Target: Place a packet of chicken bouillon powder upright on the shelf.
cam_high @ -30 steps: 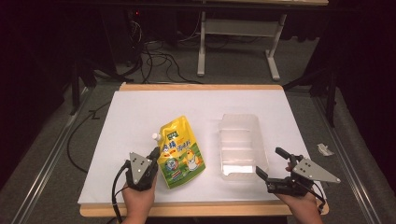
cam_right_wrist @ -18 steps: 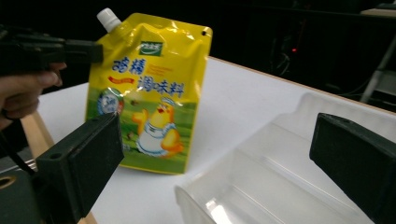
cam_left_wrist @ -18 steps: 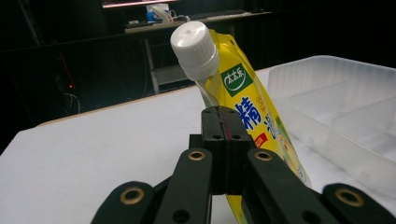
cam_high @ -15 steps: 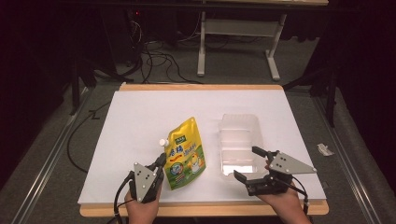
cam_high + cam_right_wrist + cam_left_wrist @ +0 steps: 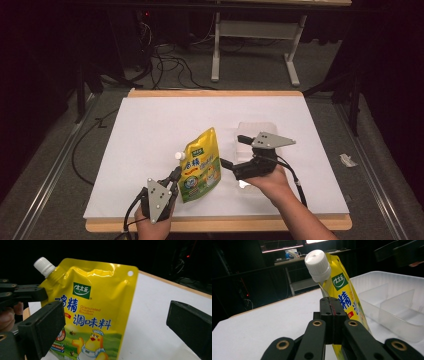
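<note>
Yellow pouch (image 5: 201, 159) stands on the worktop (image 5: 150, 130), just left of the clear tray (image 5: 260, 131). Left tongs (image 5: 332, 312) are clamped on its edge below the cap (image 5: 318, 261). Right tongs (image 5: 110, 322) gape wide, pouch between, not touching. Risk: thin edge grip slips and the pouch flops, or right jaw knocks it.

The left gripper (image 5: 332, 315) has black jaws with round brass pins behind the fingertips. Both grippers carry a grey three-cornered plate and a black cable.

The pouch (image 5: 202, 161) stands on the table (image 5: 150, 130), the compartment tray (image 5: 260, 131) just right of it.
</note>
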`<state>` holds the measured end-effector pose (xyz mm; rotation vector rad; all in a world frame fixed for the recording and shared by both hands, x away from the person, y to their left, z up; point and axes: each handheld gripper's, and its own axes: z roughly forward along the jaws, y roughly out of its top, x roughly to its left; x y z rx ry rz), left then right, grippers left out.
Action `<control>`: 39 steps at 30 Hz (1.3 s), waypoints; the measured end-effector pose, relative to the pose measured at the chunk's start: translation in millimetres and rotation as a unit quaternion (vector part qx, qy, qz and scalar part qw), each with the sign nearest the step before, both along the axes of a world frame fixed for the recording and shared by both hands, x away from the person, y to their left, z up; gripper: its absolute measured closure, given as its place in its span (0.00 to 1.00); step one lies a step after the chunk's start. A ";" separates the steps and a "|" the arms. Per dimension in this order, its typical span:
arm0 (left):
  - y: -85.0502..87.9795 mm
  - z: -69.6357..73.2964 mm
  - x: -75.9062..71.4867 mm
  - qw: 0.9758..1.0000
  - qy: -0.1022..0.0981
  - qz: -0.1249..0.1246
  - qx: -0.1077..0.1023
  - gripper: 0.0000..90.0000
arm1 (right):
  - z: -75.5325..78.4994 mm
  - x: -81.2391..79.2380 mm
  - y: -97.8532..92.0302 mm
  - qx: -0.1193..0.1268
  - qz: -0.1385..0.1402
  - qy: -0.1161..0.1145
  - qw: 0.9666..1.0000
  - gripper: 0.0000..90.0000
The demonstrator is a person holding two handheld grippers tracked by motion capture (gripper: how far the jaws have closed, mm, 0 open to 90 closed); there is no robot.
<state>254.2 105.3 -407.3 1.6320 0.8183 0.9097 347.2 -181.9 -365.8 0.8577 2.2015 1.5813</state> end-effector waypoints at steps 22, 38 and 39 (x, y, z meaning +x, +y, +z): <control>0.5 -1.0 0.5 1.000 -0.007 -0.008 0.003 1.00 | -19.1 37.6 47.8 -0.028 0.059 0.067 0.996 0.18; 13.7 -2.0 38.2 0.999 0.028 0.007 -0.039 1.00 | 1.3 3.5 21.9 -0.019 0.025 -0.011 0.999 0.97; 13.7 -2.0 38.2 0.999 0.028 0.007 -0.039 1.00 | 2.1 0.7 22.1 -0.023 0.026 -0.013 0.999 0.97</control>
